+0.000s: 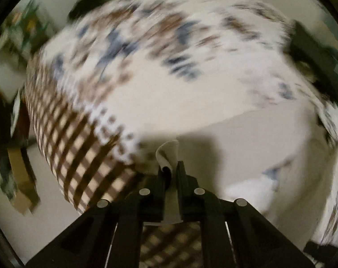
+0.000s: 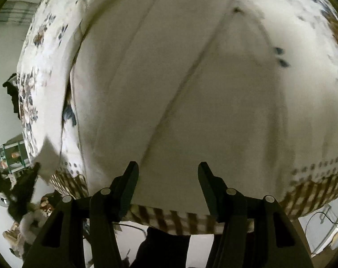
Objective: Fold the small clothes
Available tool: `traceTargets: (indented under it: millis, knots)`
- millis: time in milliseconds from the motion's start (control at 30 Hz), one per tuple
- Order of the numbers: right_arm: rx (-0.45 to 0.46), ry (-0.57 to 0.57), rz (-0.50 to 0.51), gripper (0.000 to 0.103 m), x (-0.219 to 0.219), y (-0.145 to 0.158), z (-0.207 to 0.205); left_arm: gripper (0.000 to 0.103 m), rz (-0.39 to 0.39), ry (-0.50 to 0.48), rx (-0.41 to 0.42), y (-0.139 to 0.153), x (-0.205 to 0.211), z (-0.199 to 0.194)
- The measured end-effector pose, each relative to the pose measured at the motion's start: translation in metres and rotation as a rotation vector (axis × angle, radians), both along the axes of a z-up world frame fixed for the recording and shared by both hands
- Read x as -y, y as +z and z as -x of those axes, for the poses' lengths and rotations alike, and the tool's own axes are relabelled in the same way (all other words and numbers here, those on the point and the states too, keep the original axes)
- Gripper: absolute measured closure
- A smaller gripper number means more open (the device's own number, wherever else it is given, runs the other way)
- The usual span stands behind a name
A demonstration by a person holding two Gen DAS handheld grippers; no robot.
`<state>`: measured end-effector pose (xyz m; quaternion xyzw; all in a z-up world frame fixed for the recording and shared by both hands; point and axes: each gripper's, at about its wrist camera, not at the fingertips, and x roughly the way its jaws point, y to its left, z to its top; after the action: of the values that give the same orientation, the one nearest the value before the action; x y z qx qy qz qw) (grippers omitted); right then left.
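Observation:
A plain cream garment (image 2: pixel 180 84) lies spread flat on a bed with a floral cover; it also shows in the left wrist view (image 1: pixel 247 143). My left gripper (image 1: pixel 170 169) is shut on a folded corner of the cream garment (image 1: pixel 167 154), lifted off the bed. The left wrist view is motion-blurred. My right gripper (image 2: pixel 168 167) is open and empty, its fingers hovering over the near edge of the garment.
The floral bed cover (image 2: pixel 41 67) has a brown checked border (image 1: pixel 79 147) at its edge, also seen in the right wrist view (image 2: pixel 314 192). Dark clothes and clutter (image 2: pixel 19 192) lie on the floor at left. A dark item (image 1: pixel 311 47) sits at the bed's far right.

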<state>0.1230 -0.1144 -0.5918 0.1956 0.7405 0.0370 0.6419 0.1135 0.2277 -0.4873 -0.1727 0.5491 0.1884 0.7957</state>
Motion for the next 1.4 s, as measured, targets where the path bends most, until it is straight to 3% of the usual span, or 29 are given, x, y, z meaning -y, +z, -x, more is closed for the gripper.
traceTargets:
  millis: [100,200,367,500,600,700,767,833,1033,1167,1233,1400]
  knots:
    - [-0.002,-0.066,-0.002,0.046,0.046,0.007,0.015,0.097,0.002,-0.204,0.050,0.038,0.071,0.003]
    - [-0.016,-0.137,0.007,0.046,0.092,0.010,0.031,0.097,0.044,-0.451,0.053,0.053,0.163,-0.006]
    - [-0.029,-0.255,0.034,0.046,0.159,0.009,0.060,0.097,0.115,-0.761,-0.002,0.032,0.306,0.010]
    - [-0.039,-0.307,0.050,0.046,0.195,0.006,0.081,0.097,0.160,-0.858,-0.056,0.010,0.370,0.026]
    - [-0.052,-0.329,0.046,0.046,0.214,0.000,0.095,0.094,0.155,-0.880,-0.092,-0.001,0.381,0.036]
    - [-0.061,-0.339,0.020,0.046,0.220,-0.004,0.105,0.089,0.144,-0.859,-0.146,-0.008,0.374,0.026]
    - [-0.046,-0.329,-0.027,0.046,0.227,-0.003,0.105,0.067,0.145,-0.815,-0.162,-0.006,0.360,0.017]
    - [-0.015,-0.307,-0.096,0.046,0.213,-0.001,0.101,0.011,0.128,-0.745,-0.159,-0.003,0.337,0.011]
    - [0.041,-0.218,-0.276,0.046,0.161,-0.009,0.068,0.009,0.033,-0.453,-0.170,-0.003,0.223,0.012]
    - [-0.024,-0.126,-0.206,0.048,0.121,-0.042,0.053,0.009,-0.013,-0.314,-0.202,-0.020,0.173,0.014]
    - [-0.012,-0.097,-0.149,0.099,0.114,-0.040,0.059,0.009,-0.026,-0.277,-0.208,-0.025,0.157,0.017]
    - [0.034,-0.076,-0.033,0.099,0.115,-0.014,0.081,0.009,-0.012,-0.265,-0.217,-0.035,0.150,0.018]
